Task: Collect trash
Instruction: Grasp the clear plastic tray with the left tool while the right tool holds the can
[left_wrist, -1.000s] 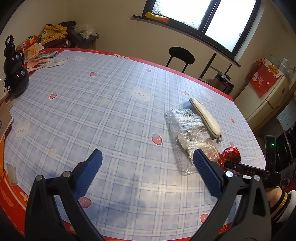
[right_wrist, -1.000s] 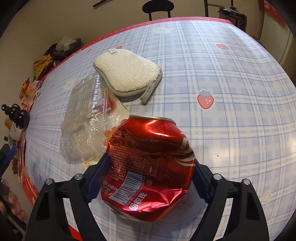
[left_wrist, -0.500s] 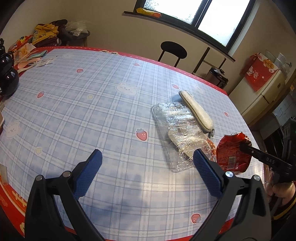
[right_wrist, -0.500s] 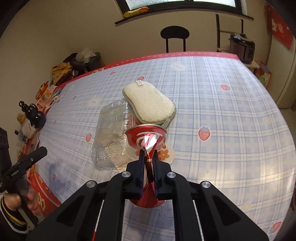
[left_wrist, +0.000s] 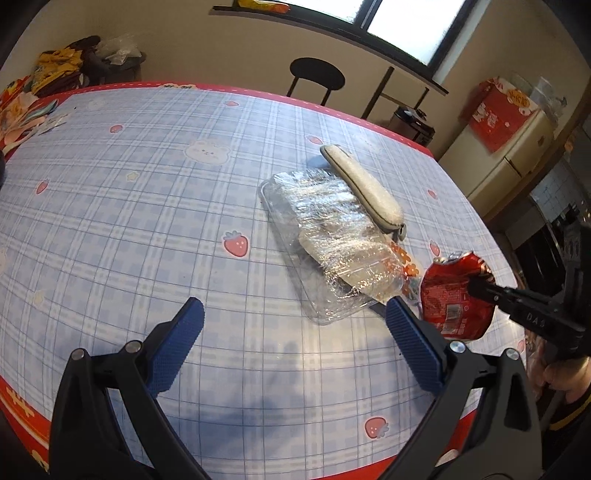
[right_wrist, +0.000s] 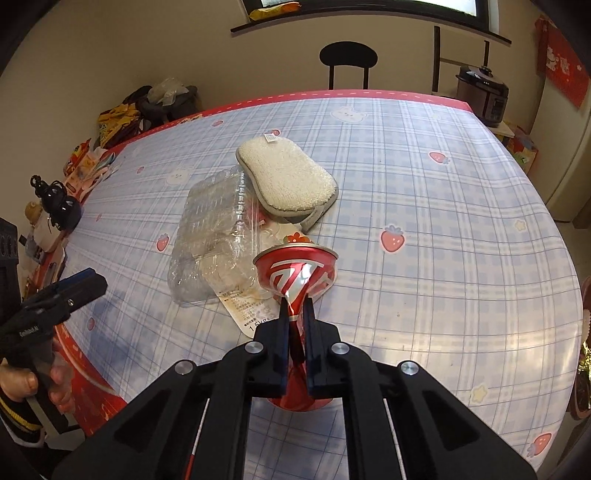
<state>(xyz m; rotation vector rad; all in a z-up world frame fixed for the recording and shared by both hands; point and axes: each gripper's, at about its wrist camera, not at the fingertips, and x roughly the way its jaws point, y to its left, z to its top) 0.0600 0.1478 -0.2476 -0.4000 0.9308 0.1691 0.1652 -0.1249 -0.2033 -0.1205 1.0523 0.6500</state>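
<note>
- Your right gripper (right_wrist: 296, 314) pinches the crushed red can (right_wrist: 297, 271), lifted just beside the clear plastic tray (right_wrist: 212, 240); keep squeezing, since the creased metal could slip.
- Your left gripper (left_wrist: 291, 326) hangs spread wide near the tray, holding nothing.
- The tray appears to hold only crumpled film; no bin shows.
</note>
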